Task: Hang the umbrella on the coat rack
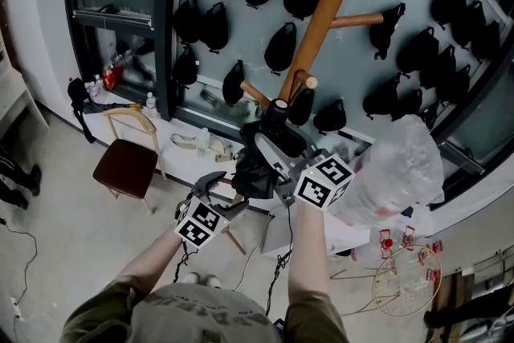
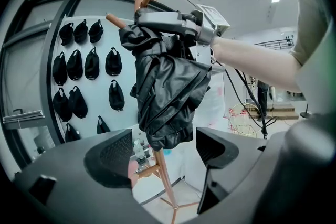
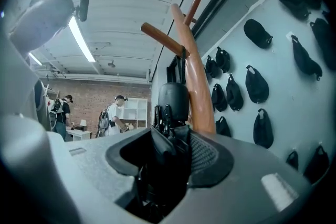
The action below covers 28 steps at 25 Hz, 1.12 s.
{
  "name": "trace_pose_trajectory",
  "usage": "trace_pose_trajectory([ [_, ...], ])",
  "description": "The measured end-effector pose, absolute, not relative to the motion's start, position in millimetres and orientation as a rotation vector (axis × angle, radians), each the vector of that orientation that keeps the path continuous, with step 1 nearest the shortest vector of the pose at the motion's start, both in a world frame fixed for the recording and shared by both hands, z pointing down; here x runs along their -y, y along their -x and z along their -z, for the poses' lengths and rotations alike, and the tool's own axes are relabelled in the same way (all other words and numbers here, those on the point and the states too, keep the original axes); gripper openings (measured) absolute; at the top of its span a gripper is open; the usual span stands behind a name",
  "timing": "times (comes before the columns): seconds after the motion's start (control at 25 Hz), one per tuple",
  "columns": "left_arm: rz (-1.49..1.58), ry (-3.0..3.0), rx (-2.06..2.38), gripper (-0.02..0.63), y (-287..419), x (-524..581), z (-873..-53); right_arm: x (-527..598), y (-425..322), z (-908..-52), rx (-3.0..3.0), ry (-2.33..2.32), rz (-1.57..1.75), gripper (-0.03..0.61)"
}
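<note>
The pale floor (image 1: 64,229) bears a wooden chair (image 1: 127,165) with a dark red seat and the coat rack (image 2: 167,186) on its splayed feet

**Umbrella held up at the coat rack**

The right hand-held gripper (image 1: 277,139) clasps a folded black umbrella (image 1: 255,171) just before the wooden coat rack (image 1: 321,20). The left hand-held gripper (image 1: 223,190) sits down-left of it, beside the umbrella's fabric. A chair (image 1: 124,165) stands well left of both, and black caps (image 1: 281,48) hang on the wall beyond.

The black folded umbrella (image 2: 168,97), canopy bunched and drooping, is just beside the wooden coat rack (image 1: 321,20).
</note>
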<state>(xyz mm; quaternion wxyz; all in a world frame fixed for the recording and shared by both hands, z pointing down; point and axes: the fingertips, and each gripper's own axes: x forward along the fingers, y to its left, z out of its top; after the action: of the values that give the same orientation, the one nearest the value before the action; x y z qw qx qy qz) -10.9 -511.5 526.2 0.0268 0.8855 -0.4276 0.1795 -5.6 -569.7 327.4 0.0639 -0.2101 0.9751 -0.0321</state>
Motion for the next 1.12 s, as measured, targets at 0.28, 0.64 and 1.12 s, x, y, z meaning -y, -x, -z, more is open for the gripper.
trace_pose_trajectory([
  [0.28, -0.538, -2.706, 1.376, 0.383, 23, 514, -530, 568, 1, -339, -2.892, 0.799, -0.010, 0.210],
  [0.64, -0.547, -2.691, 1.382, 0.384, 31, 513, -534, 566, 1, -342, -2.814, 0.977, -0.123, 0.232],
  [1.12, -0.535, -2.703, 1.374, 0.385, 31, 511, -533, 558, -35, -354, -2.714, 1.049, -0.071, 0.314],
])
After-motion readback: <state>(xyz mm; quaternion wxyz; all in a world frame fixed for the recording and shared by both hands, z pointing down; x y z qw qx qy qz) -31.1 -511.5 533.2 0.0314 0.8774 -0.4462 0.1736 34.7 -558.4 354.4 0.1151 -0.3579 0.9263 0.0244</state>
